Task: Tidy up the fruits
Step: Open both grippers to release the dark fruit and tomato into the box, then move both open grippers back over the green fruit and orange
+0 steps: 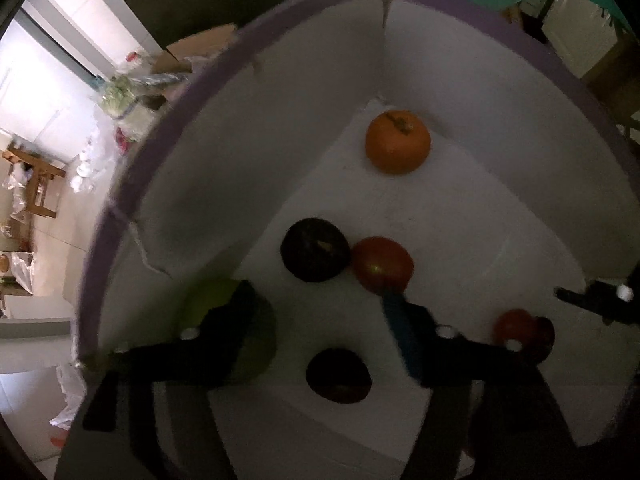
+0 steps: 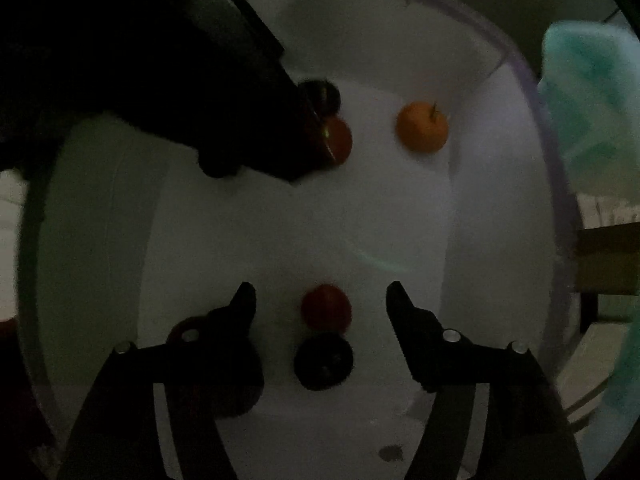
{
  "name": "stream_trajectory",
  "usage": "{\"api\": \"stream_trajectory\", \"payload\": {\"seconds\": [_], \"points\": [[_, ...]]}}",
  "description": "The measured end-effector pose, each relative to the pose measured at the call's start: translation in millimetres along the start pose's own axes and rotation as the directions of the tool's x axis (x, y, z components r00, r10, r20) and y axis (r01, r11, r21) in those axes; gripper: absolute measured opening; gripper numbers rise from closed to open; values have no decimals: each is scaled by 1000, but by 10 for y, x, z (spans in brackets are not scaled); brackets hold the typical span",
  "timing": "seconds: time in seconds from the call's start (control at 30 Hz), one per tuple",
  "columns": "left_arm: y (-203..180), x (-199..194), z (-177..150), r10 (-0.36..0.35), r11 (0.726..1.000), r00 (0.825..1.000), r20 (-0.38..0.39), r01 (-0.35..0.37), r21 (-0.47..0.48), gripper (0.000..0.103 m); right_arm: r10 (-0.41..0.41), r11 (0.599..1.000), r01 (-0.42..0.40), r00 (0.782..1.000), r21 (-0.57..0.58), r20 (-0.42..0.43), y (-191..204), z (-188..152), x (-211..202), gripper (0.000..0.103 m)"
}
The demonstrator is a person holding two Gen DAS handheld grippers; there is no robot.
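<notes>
Six or so round fruits lie inside the white bin (image 1: pixel 460 60) w/ a purple rim, prob. dropped there to gather them in one place: a matte orange (image 1: pixel 398 142) near the far corner, glossy red ones (image 1: pixel 382 264) and dark, dull-skinned ones (image 1: pixel 315 250) mid-floor, and a green one (image 1: pixel 256 344) by the wall. Left gripper (image 1: pixel 320 304) hangs over the bin floor w/ fingers spread and nothing pinched. Right gripper (image 2: pixel 320 300) is likewise spread, a red fruit (image 2: pixel 326 307) and a dark one (image 2: pixel 323 362) lying loose between its fingers.
</notes>
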State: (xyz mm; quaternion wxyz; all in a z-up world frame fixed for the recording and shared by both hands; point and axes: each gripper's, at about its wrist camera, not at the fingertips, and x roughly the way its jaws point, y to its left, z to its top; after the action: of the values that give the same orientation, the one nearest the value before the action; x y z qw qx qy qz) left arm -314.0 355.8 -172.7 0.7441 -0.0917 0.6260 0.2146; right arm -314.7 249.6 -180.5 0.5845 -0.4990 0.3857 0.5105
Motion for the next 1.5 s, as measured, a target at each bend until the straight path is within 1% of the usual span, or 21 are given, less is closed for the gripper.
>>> {"api": "stream_trajectory", "payload": {"seconds": [0.07, 0.13, 0.2, 0.27, 0.3, 0.37, 0.4, 0.43, 0.5, 0.53, 0.6, 0.7, 0.8, 0.87, 0.93, 1.07, 1.1, 1.17, 1.23, 1.33, 1.5], "points": [[-29, -199, -25, 63, 998, 996, 60, -62, -18, 77, 38, 999, -37, 995, -22, 94, 20, -97, -410, 66], [-51, -523, -23, 91, 995, 988, 124, -85, -47, 78, 73, 997, -71, 972, -19, 225, -11, -259, -915, 67], [-99, -1008, -5, 102, 993, 964, 245, -84, -83, 85, 101, 994, -104, 918, -12, 384, -129, -486, -1512, 77], [-177, -1506, 56, 107, 991, 924, 368, -71, -110, 97, 49, 997, -72, 851, 24, 523, -301, -769, -2041, 85], [-265, -1840, 105, 89, 992, 888, 451, -39, -118, 102, 6, 997, -49, 819, 60, 574, -416, -920, -2255, 87], [-468, -2284, 200, 25, 995, 836, 549, 32, -94, 102, -84, 987, -25, 768, 161, 635, -697, -1222, -2572, 87], [-682, -2545, 318, -59, 994, 805, 590, 101, -38, 102, -142, 972, -19, 745, 233, 652, -885, -1407, -2694, 87], [-852, -2686, 391, -124, 989, 785, 606, 146, 12, 102, -183, 959, -15, 732, 284, 656, -974, -1523, -2748, 87], [-1335, -2884, 582, -267, 962, 745, 611, 246, 121, 102, -300, 891, -28, 713, 454, 633, -1384, -1924, -2834, 87], [-1547, -2896, 687, -308, 950, 740, 597, 272, 152, 102, -344, 853, -35, 713, 521, 611, -1557, -2092, -2808, 87], [-2075, -2853, 913, -382, 924, 735, 560, 311, 222, 102, -444, 730, -53, 722, 682, 531, -1960, -2524, -2745, 87], [-2811, -2643, 1256, -440, 896, 748, 497, 332, 294, 102, -489, 583, -113, 742, 804, 459, -2369, -2990, -2632, 87], [-3349, -2454, 1564, -479, 874, 746, 462, 353, 334, 102, -534, 398, -115, 777, 910, 332, -2827, -3519, -2470, 87], [-3631, -2389, 1704, -489, 867, 740, 463, 349, 356, 102, -541, 324, -102, 795, 940, 273, -2881, -3769, -2327, 87], [-3751, -2293, 1762, -486, 865, 746, 456, 336, 373, 102, -540, 272, -80, 812, 959, 221, -3100, -3902, -2189, 87], [-3837, -2092, 1889, -496, 858, 754, 431, 351, 375, 102, -536, 230, -8, 833, 973, 134, -3399, -4095, -1985, 87], [-3800, -2033, 1921, -507, 854, 759, 409, 379, 356, 102, -538, 222, 15, 836, 975, 110, -3484, -4110, -1965, 87], [-3640, -1994, 1970, -563, 826, 724, 399, 470, 312, 102, -536, 217, 30, 839, 976, 94, -3693, -4136, -1910, 85], [-3562, -1939, 2001, -571, 821, 720, 394, 506, 266, 102, -529, 213, 33, 844, 977, 87, -3927, -4087, -1861, 82], [-3495, -1918, 2004, -602, 797, 698, 388, 552, 245, 102, -507, 202, 53, 860, 978, 58, -4212, -4011, -1714, 74], [-3522, -1954, 1971, -620, 784, 680, 391, 554, 279, 102, -472, 264, 113, 881, 958, 26, -4615, -3697, -1484, 68]]}}
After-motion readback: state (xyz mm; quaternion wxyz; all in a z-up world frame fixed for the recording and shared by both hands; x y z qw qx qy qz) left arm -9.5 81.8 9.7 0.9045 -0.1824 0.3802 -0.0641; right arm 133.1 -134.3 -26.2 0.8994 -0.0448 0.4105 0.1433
